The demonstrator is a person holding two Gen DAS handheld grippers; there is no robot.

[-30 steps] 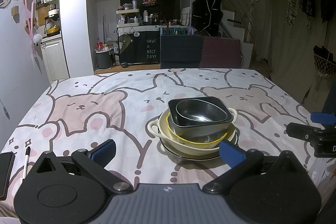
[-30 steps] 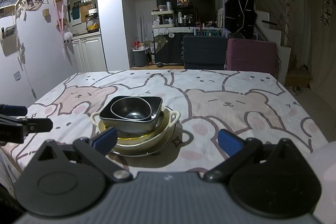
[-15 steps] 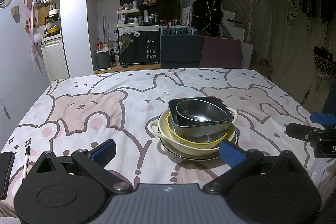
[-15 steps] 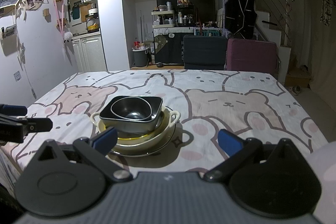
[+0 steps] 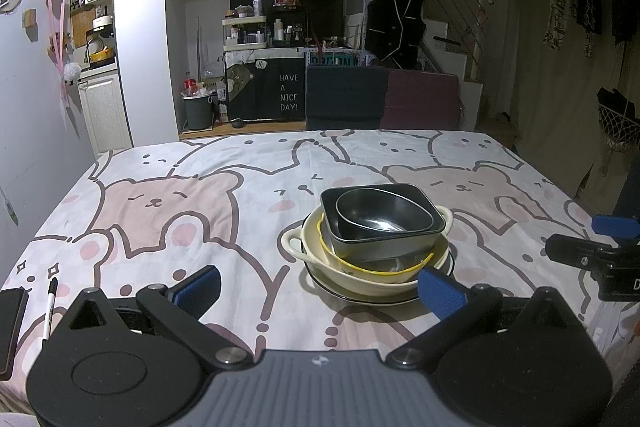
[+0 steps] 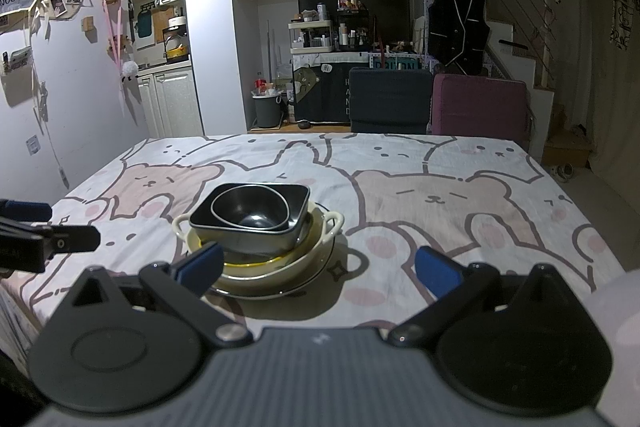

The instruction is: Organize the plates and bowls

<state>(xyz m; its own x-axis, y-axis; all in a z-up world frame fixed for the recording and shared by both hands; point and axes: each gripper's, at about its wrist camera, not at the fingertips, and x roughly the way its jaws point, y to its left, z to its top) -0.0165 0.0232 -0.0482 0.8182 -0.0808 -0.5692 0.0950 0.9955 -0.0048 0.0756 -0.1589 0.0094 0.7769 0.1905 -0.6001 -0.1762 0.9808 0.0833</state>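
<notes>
A stack of dishes stands on the bear-print tablecloth. A dark rounded bowl nests in a black square bowl, which sits in a yellow-rimmed bowl, a cream two-handled bowl and a dark-rimmed plate at the bottom. The same stack appears in the right wrist view, with the dark bowl on top of the cream bowl. My left gripper is open, just in front of the stack. My right gripper is open too, with the stack near its left finger.
A phone and a pen lie at the table's near left edge. A dark chair and a maroon chair stand behind the far edge. The tablecloth right of the stack is bare.
</notes>
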